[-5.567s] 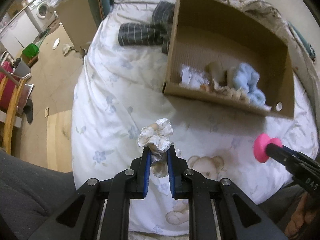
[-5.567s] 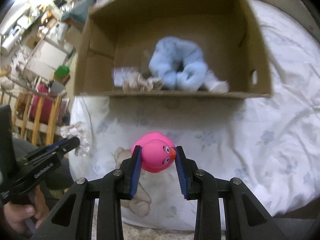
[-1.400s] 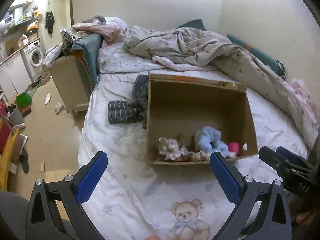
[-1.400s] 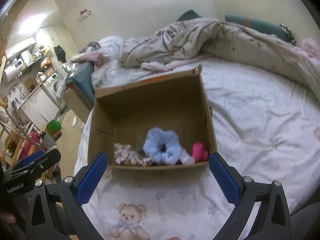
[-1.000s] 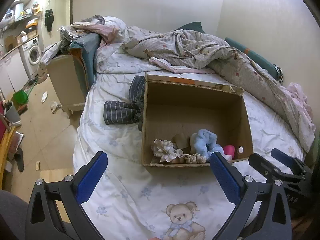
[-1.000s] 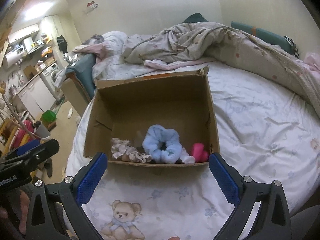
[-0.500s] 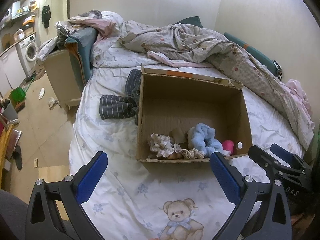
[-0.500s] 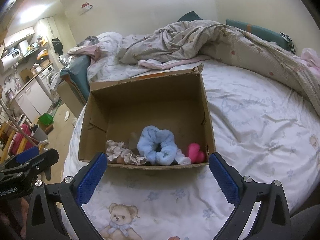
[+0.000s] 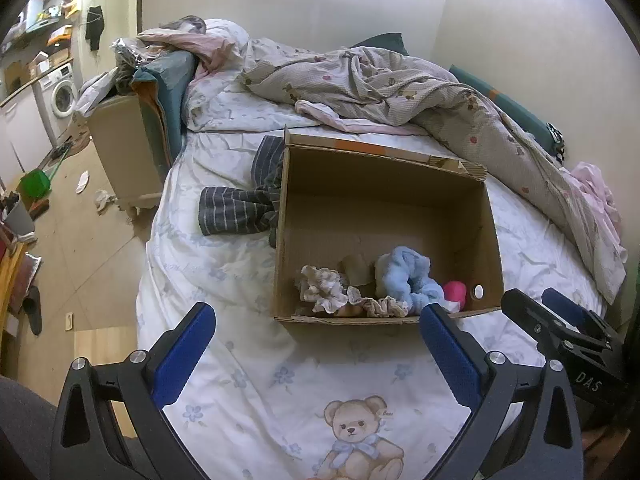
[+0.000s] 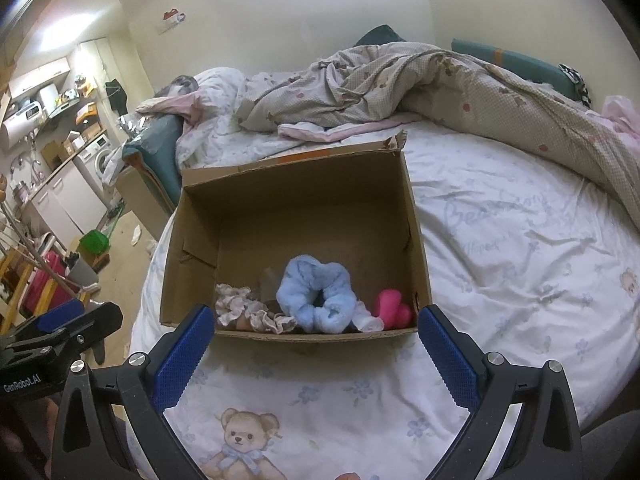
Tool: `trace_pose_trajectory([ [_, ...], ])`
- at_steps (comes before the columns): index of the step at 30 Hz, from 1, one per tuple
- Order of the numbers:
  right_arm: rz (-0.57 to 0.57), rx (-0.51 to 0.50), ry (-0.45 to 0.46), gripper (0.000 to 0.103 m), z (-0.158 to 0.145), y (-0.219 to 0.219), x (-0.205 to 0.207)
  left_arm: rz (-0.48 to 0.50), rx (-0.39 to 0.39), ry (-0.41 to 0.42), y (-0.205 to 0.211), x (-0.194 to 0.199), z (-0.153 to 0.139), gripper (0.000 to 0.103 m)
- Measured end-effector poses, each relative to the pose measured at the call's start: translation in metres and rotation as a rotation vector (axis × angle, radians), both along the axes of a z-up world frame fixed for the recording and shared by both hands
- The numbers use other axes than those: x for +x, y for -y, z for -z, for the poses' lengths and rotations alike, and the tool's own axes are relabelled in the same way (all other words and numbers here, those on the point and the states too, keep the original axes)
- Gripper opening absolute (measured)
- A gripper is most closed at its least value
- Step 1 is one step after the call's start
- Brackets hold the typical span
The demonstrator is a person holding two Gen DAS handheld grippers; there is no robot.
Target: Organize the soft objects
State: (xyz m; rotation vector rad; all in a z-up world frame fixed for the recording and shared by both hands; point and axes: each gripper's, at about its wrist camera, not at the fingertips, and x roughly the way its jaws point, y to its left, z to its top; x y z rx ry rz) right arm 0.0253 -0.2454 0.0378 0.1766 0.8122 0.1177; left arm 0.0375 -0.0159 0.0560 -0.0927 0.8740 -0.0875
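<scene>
Left hand-held gripper (image 9: 316, 336): jaws spread wide apart, holding nothing, touching nothing, hovering above the bed sheet (image 9: 224, 264) in front of the cardboard box (image 9: 384, 320). Earlier clamped on the cream frilly scrunchie; now released.

Inside the box, along the near wall, from left to right: cream frilly scrunchie (image 9: 322, 286), a second beige scrunchie (image 9: 380, 306) just beside it, light blue fluffy scrunchie (image 9: 406, 276), then pink rubber duck (image 9: 455, 293) in the near right corner. Same row in the right wrist view: cream scrunchie (image 10: 240, 304), blue scrunchie (image 10: 316, 298), pink duck (image 10: 390, 308). Something brownish behind the scrunchies, too hidden to name.

Right hand-held gripper (image 10: 314, 336): jaws likewise spread wide, empty, clear of the box rim (image 10: 312, 334) and raised above the sheet. Earlier clamped on the pink duck; now let go, duck lying in the box.

Compared with half a second ago: hardly any change, box contents unmoved, both tools open as before.

Beside the box on the left, a striped grey garment (image 9: 240, 212) lying on the sheet. Behind the box, a rumpled beige quilt (image 9: 392, 80). Printed teddy bear (image 9: 356, 436) on the sheet between the left jaws.
</scene>
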Motion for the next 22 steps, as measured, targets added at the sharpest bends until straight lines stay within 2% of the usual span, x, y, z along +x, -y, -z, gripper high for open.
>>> trace_pose_trajectory([
  [18,0.005,0.006,0.001,0.103,-0.0013,0.0016,-0.0006,-0.009,0.002,-0.002,-0.0017,-0.0008,0.0017,0.102],
  [22,0.004,0.008,0.002,0.103,-0.0023,0.0017,-0.0014,-0.010,0.027,-0.003,0.0010,-0.0014,0.0055,0.102],
])
